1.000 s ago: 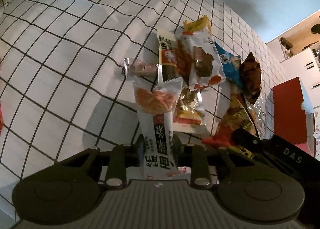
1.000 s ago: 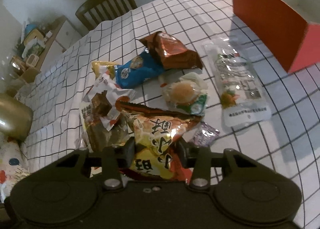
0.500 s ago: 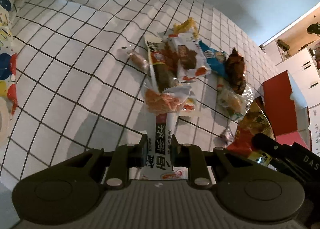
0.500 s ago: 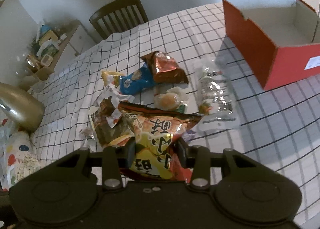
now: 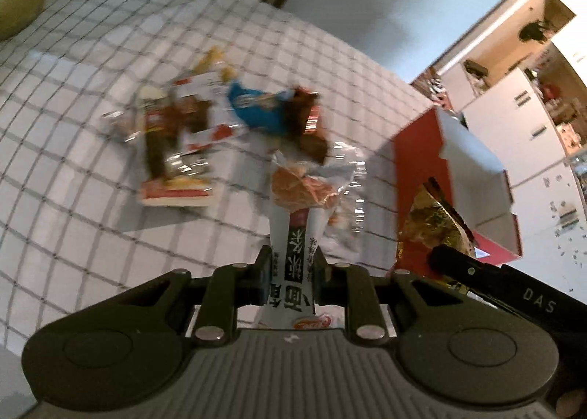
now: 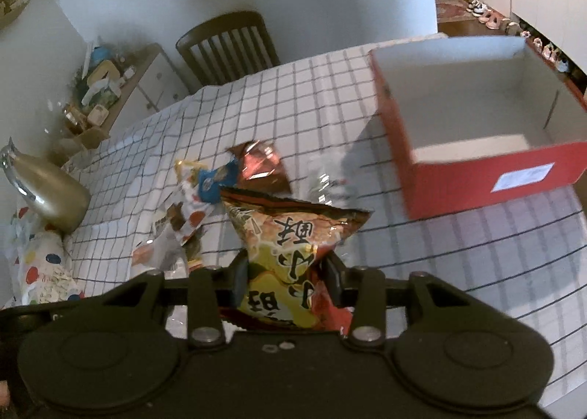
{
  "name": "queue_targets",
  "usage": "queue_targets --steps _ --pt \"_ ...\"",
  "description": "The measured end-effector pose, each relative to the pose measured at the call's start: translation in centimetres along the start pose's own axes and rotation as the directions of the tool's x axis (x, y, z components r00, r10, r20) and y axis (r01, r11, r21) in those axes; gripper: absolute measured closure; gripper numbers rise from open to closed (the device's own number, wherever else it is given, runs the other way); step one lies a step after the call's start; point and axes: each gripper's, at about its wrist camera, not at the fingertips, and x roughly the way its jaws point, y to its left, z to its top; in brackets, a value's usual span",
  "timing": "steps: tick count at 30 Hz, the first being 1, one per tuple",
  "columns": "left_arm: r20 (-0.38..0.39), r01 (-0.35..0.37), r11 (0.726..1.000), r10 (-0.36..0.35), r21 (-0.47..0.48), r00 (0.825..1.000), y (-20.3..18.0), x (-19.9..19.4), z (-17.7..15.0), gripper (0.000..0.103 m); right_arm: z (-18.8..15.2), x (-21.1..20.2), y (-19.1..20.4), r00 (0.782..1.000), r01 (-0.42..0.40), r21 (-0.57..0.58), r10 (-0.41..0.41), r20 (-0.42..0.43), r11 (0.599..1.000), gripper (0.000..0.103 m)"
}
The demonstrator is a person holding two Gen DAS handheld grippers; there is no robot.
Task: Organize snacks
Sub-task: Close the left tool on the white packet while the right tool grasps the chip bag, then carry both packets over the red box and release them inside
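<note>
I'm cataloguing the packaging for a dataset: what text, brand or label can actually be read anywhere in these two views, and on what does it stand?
"DAS": on the black body of the right gripper, seen in the left wrist view.
Black Chinese characters on the white snack packet in the left gripper: too blurred to quote.
Large black Chinese characters on the orange chip bag: upside down, not surely readable.
White label on the red box: too small.
Blue packet: blurred.
</note>
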Motion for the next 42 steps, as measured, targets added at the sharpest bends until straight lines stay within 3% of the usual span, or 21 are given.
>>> queue_targets --steps 8,15,25,33,42 --pt "0.018 0.032 0.994 -0.033 0.102 0.999 -7.6 1.4 0.6 0.083 3.2 -2.9 -5.3 0.999 0.014 -0.017 -0.013 0.046 1.0 0.062" --pt "0.004 0.069 0.987 -0.071 0.148 0.997 -13.1 3.1 1.2 0.089 5.7 -4.2 -9.4 0.996 0.043 -0.025 -0.04 0.082 0.999 0.062" --pt "0.042 0.065 0.973 -0.076 0.223 0.996 -21.1 5.4 4.3 0.089 9.2 -4.4 -14.0 0.989 0.098 -0.046 -0.092 0.115 0.994 0.062" --pt "0.043 0.022 0.954 -0.036 0.299 0.998 -26.5 10.2 5.8 0.089 11.3 -1.8 -17.0 0.985 0.157 -0.087 -0.149 0.09 0.984 0.062" --pt "0.003 -0.048 0.939 0.05 0.342 0.999 -29.2 16.6 6.5 0.089 12.6 2.2 -19.9 0.981 0.195 -0.124 -0.194 0.02 0.973 0.062"
